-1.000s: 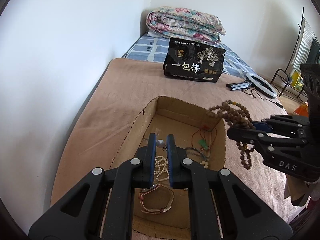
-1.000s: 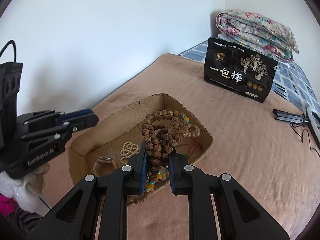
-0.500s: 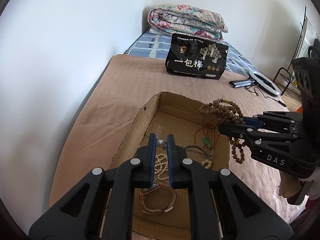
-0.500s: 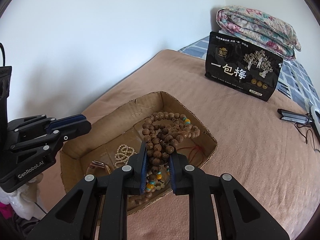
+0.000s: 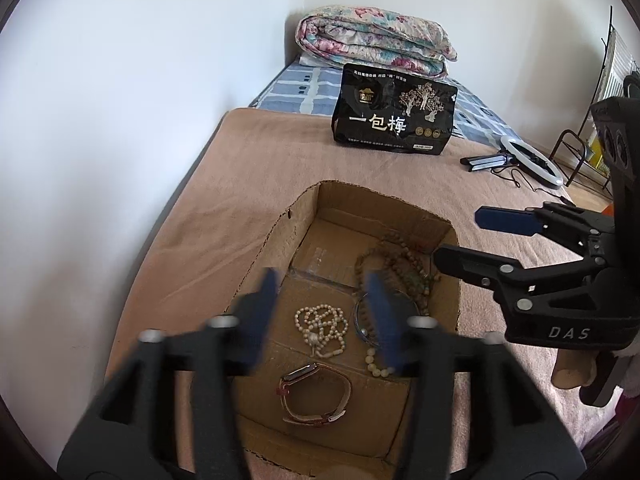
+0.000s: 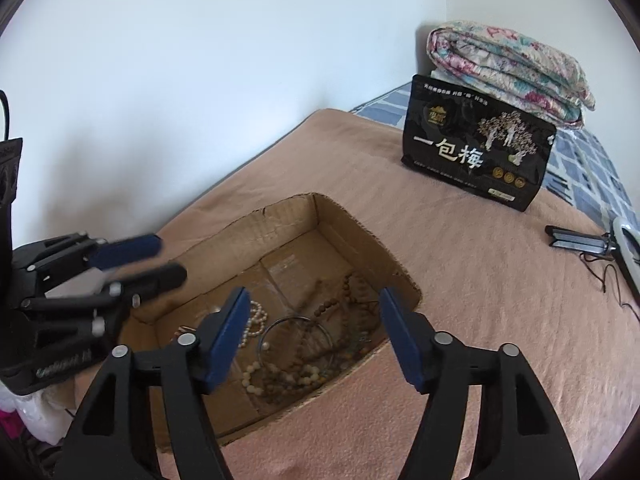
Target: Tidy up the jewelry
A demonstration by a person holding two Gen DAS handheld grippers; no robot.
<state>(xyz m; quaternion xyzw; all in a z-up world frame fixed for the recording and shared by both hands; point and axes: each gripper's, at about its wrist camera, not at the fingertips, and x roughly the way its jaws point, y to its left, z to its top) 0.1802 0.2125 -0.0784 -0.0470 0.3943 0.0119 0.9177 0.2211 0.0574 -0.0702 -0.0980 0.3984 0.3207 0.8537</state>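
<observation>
Now both our grippers hang opening above the cardboard box (image 6: 360, 224), nothing between their jaws.
Below our right gripper (image 6: 314, 334) the wooden bead strand (image 6: 352, 292) lies heaped over the bangle (image 6: 296, 340); beneath our left gripper (image 5: 326, 312) sits the pearl strand (image 5: 320, 326). We risk snagging tangled strands together.

blurred: left gripper (image 5: 324, 312) fingers, opening | half hidden behind right finger: metal bangle (image 5: 362, 320) | cut by frame edge: ring light (image 6: 628, 248)
</observation>
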